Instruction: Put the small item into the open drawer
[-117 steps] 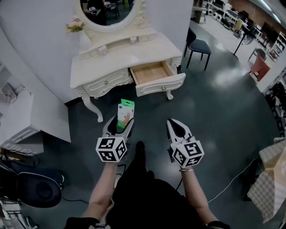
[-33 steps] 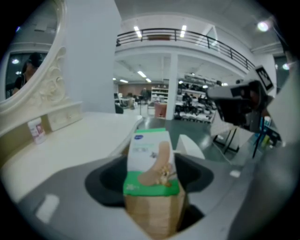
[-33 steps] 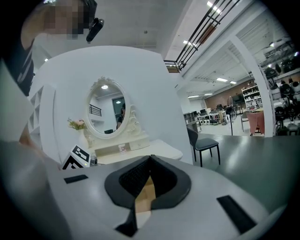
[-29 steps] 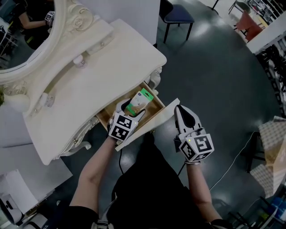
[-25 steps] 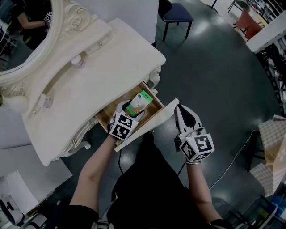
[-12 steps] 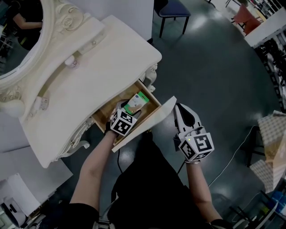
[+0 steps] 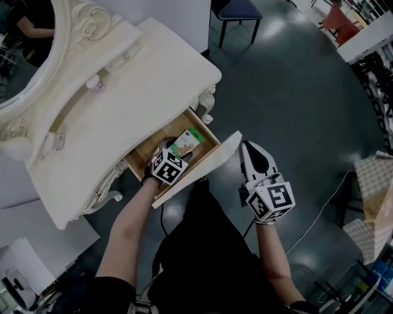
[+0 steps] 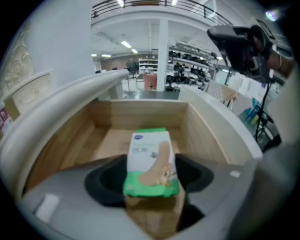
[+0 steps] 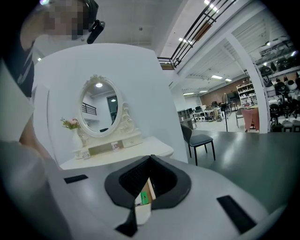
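Note:
A small green-and-white box [image 7: 186, 140] [image 8: 150, 161] sits between the jaws of my left gripper [image 7: 178, 150] [image 8: 150, 176], which is shut on it. It is down inside the open wooden drawer [image 7: 142, 160] [image 8: 206, 136] of the white dressing table [image 7: 123, 104], close above the drawer floor. Whether it touches the floor I cannot tell. My right gripper [image 7: 253, 160] [image 9: 150, 161] hangs shut and holding nothing, just right of the drawer's white front panel [image 7: 202, 167]. A sliver of the box [image 9: 146, 197] shows through its jaws.
An oval mirror [image 7: 24, 37] [image 9: 99, 112] stands at the back of the table. A dark chair [image 7: 236, 9] [image 9: 199, 140] is on the grey floor beyond. A checked cloth [image 7: 374, 208] lies at the right edge, with a pale cable [image 7: 313, 221] on the floor near it.
The person has walked up to the table. The left gripper has carried the box over the drawer and lowered it inside. The right gripper has hardly moved.

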